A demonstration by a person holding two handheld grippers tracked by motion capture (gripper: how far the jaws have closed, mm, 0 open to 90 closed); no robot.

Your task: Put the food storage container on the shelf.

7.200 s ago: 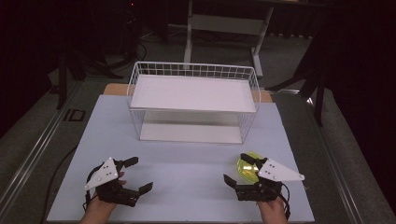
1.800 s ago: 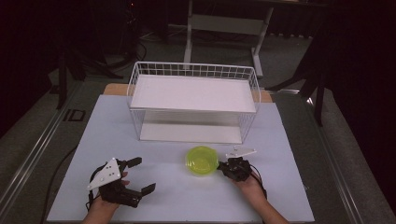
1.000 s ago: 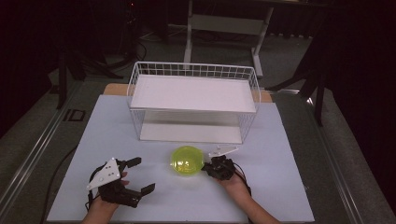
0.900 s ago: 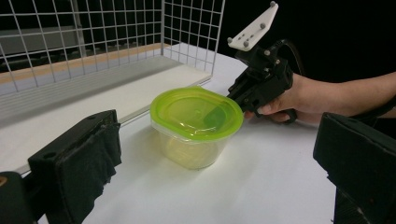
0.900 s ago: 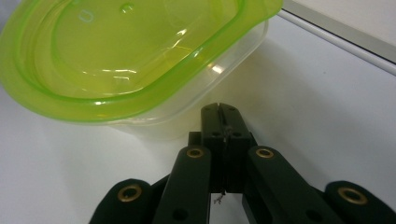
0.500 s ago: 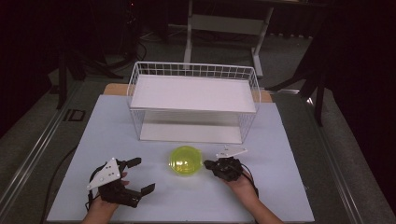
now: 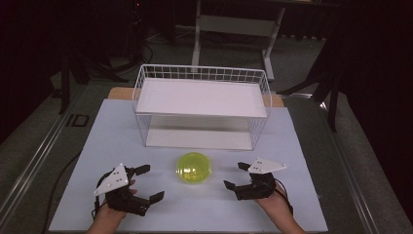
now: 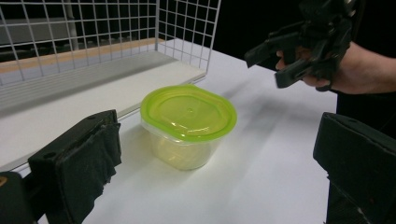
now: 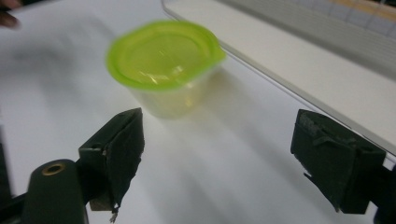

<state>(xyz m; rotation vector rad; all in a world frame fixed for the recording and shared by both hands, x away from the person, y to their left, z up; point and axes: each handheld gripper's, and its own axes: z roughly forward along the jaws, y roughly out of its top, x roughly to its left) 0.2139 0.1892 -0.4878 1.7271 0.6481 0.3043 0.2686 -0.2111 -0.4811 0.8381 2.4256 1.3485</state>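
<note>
A clear plastic container with a yellow-green lid [image 7: 194, 167] stands upright on the white table, just in front of the wire basket [image 7: 202, 105]. My left gripper [image 7: 152, 182] rests at the front left, open, jaws pointing at the container [image 8: 188, 112] from a short distance. On the container's right my right gripper [image 7: 234, 175] is open too, and a gap separates it from the container [image 9: 163, 53]. Its jaws stand wide with nothing between them. The right gripper [image 8: 299, 51] also appears in a hand at the upper right of the left gripper view.
The white wire basket has a flat white shelf on top [image 7: 200, 96] and an open space under it. The white table top [image 7: 302, 146] ends in grey borders. Dark floor and stand legs lie beyond.
The right gripper slid the container from the front right to the table's middle, let it go, and has drawn back to the right. The left gripper has stayed put.
</note>
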